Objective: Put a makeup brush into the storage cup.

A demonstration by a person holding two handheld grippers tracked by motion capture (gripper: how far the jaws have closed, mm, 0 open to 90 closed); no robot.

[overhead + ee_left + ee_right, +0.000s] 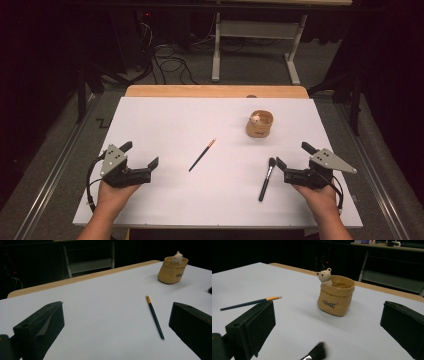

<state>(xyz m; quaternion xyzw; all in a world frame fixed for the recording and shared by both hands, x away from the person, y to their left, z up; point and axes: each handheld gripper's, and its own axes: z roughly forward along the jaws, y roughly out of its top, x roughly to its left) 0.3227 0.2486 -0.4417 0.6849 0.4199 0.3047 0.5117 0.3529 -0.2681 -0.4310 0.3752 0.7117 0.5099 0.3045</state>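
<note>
High view is showing both tools lying loose on the white table (150,125): thin brush (202,155) mid-table, makeup brush (267,178) just beside the right gripper (292,157). Left gripper (141,154) and right are both sitting wide open, holding nothing. Bear pot (259,124) is standing upright, apparently waiting; likely nothing done yet, both brushes left to go.

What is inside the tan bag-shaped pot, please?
A small white bear figure sits at the rim of the tan pot. The part of the inside that shows looks empty; the wall hides the bottom.
</note>
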